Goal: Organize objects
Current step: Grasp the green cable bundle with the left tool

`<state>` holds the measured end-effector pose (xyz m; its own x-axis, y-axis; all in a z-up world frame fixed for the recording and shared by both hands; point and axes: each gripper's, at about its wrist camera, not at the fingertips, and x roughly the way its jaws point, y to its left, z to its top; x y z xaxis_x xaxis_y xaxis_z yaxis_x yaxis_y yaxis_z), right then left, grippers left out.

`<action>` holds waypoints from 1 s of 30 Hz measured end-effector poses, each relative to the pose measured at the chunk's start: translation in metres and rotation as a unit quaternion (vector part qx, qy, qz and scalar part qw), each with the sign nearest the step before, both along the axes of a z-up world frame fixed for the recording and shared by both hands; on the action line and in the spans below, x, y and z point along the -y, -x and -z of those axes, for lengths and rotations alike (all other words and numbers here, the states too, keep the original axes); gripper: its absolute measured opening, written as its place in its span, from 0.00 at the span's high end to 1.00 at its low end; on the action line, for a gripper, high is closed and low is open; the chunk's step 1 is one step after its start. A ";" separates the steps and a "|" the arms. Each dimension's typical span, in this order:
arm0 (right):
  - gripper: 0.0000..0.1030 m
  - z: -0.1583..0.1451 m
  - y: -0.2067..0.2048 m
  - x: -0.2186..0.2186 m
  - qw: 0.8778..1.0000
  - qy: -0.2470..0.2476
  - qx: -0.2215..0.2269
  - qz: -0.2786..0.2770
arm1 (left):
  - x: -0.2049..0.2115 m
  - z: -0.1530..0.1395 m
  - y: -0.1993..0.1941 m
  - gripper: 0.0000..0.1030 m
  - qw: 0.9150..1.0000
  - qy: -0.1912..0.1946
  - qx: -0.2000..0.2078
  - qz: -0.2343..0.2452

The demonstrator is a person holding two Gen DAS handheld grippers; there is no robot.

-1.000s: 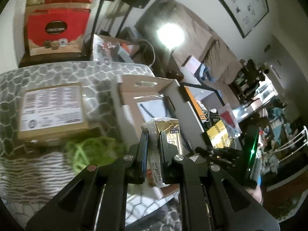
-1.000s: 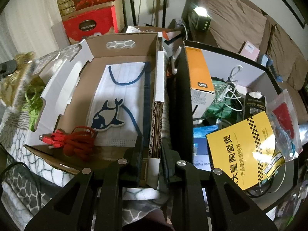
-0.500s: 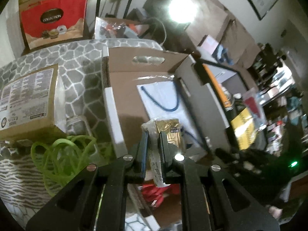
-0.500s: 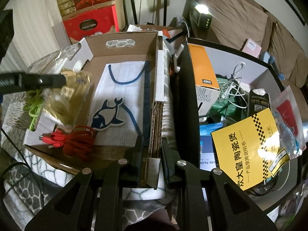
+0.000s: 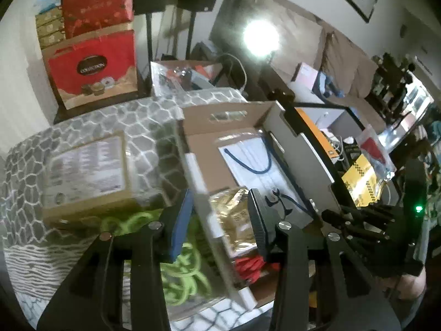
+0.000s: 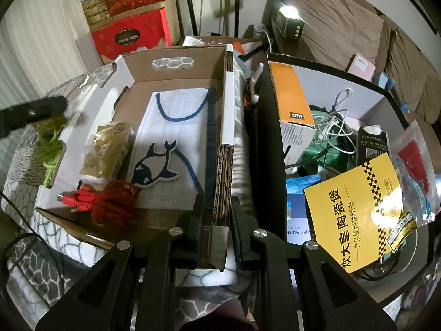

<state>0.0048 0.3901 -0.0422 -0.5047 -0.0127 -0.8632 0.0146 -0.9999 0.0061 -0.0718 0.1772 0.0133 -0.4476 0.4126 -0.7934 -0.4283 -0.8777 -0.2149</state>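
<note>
One left hand-held gripper, jaws just opened, released gold packet into cardboard box.

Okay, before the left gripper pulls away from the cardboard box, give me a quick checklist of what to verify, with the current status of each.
1. Gold packet lies inside the cardboard box, beside the face mask: ok.
2. Left gripper has let go: its jaws have just been opening, and the pads stand clear of the packet on both sides: ok.
3. Right gripper is shut on the box's right wall, steadying it: ok.
4. Red cable stays inside the box near the front corner: ok.
5. Green cord still lies outside the box on the patterned cloth: not ok, still to be sorted.
6. Whether the left finger snags the green cord on withdrawal: cannot tell.
</note>
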 end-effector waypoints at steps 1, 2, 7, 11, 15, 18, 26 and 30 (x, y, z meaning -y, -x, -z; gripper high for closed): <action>0.83 0.000 0.000 0.000 1.000 0.000 0.000 0.000 | 0.009 -0.002 0.002 0.54 1.000 0.000 -0.002 -0.005; 0.83 0.000 0.000 0.000 1.000 0.000 0.000 0.000 | 0.015 -0.003 0.003 0.51 1.000 0.002 -0.002 -0.007; 0.83 0.000 0.000 0.000 1.000 0.000 0.000 0.000 | 0.059 0.011 0.015 0.44 0.999 0.023 0.017 -0.044; 0.83 0.000 0.000 0.000 1.000 0.000 0.000 0.000 | 0.085 0.036 0.021 0.44 0.996 0.011 0.065 -0.065; 0.83 0.000 0.000 -0.001 1.000 0.000 0.001 0.000 | 0.098 0.053 0.022 0.44 0.992 -0.020 0.103 -0.069; 0.82 0.001 -0.001 0.000 1.000 -0.001 0.002 0.000 | 0.095 0.061 0.024 0.44 0.991 -0.024 0.113 -0.068; 0.82 0.002 -0.002 -0.001 1.000 0.004 0.001 0.001 | 0.073 0.082 0.029 0.71 0.991 0.017 0.114 -0.063; 0.82 0.002 -0.002 -0.002 1.000 0.004 0.001 0.000 | 0.075 0.078 0.029 0.89 0.993 0.013 0.096 -0.067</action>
